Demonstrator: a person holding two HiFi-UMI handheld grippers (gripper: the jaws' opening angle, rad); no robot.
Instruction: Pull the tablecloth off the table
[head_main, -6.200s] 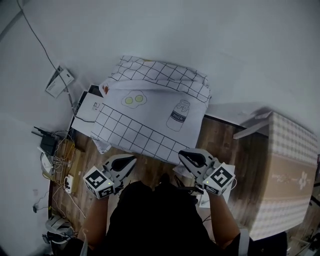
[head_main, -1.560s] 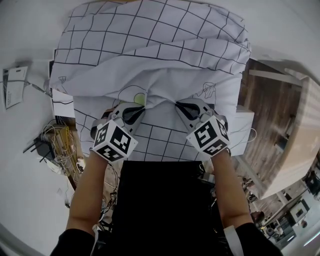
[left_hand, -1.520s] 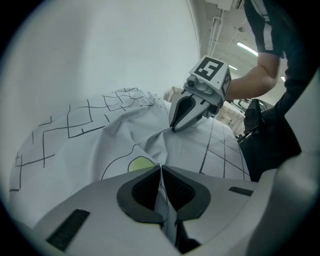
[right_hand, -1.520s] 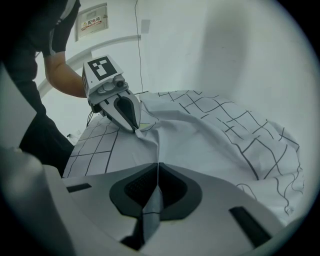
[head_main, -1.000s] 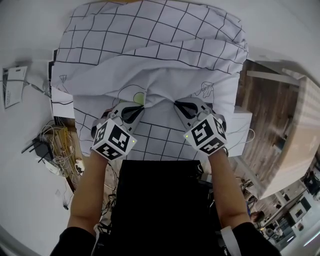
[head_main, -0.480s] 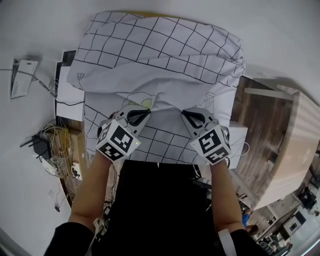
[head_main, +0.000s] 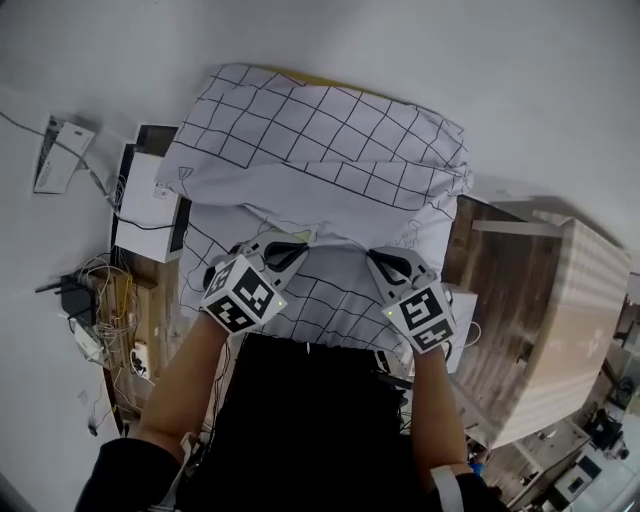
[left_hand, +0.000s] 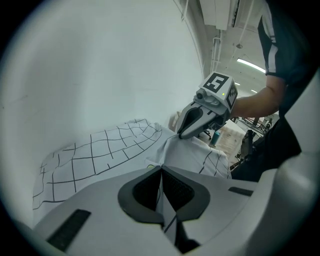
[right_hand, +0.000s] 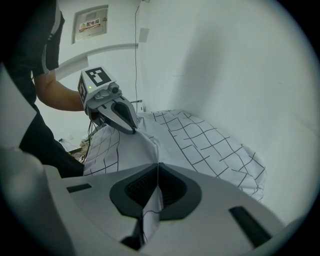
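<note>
The tablecloth (head_main: 320, 150), white with a black grid, lies bunched over the table, which it hides. My left gripper (head_main: 300, 241) is shut on a raised fold of it near the front middle. A hand's width to the right, my right gripper (head_main: 376, 259) is shut on the same fold. In the left gripper view the left gripper (left_hand: 161, 168) has cloth (left_hand: 100, 150) caught in its closed jaws, and the right gripper (left_hand: 186, 132) bites the fold beyond. In the right gripper view a strip of tablecloth (right_hand: 200, 140) hangs from the right gripper (right_hand: 158, 165), with the left gripper (right_hand: 129, 130) ahead.
A white box (head_main: 145, 200) and a tangle of cables (head_main: 110, 300) sit on the floor at the left. Wooden floor (head_main: 500, 290) and a large pale checked block (head_main: 575, 320) lie at the right. A white wall rises behind the table. The person's dark clothing fills the lower middle.
Both grippers have risen together with the pinched fold, lifting the front of the cloth. The cloth now sits smaller and further off in the head view.
</note>
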